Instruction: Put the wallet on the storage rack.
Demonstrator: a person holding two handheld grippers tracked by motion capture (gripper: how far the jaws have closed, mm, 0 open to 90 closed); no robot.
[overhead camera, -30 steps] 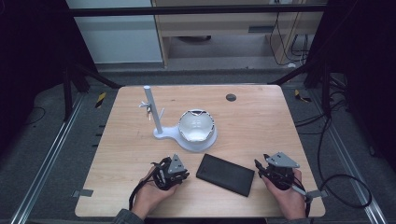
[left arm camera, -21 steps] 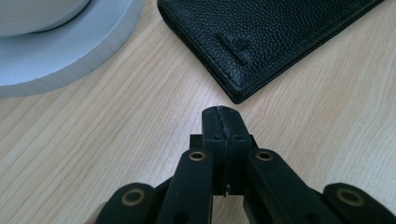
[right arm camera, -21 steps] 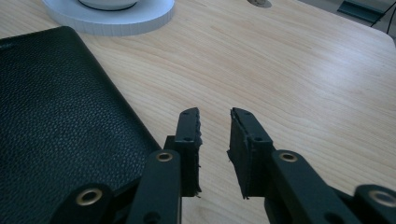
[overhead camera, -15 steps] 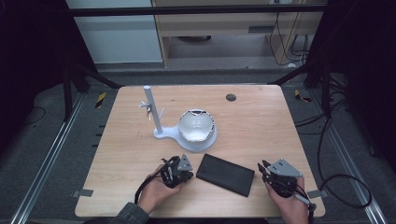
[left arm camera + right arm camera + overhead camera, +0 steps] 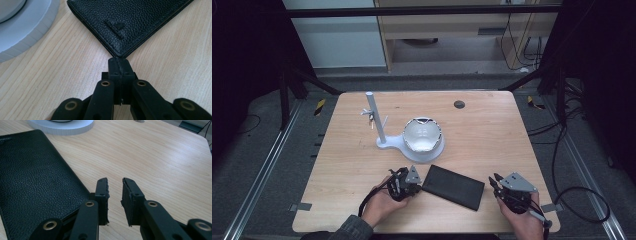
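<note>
1. The tabletop (image 5: 492,135) is a light wooden board with rounded corners; its far half and right side lie bare, apart from one small dark round disc (image 5: 459,104) near the far edge.
2. One white stand (image 5: 384,142), an upright post on a flat base, sits near the middle, with one white bowl-like shell (image 5: 422,135) resting on the round end of that base.
3. One black leather wallet (image 5: 453,186) lies flat near the near edge, between the two hands, set askew to that edge. In the left gripper view, a corner of it points straight at the jaws.
4. The left gripper (image 5: 412,186) is held low at the wallet's left end, the hand (image 5: 379,205) reaching in from the near edge. Its jaws are pressed together with no gap, their tips just at the wallet's corner; whether they touch it I cannot tell.
5. The right gripper (image 5: 115,185) hovers just beside the wallet's right end, near the near-right corner of the tabletop. Its jaws stand narrowly parted, with nothing between them, over bare wood.
</note>
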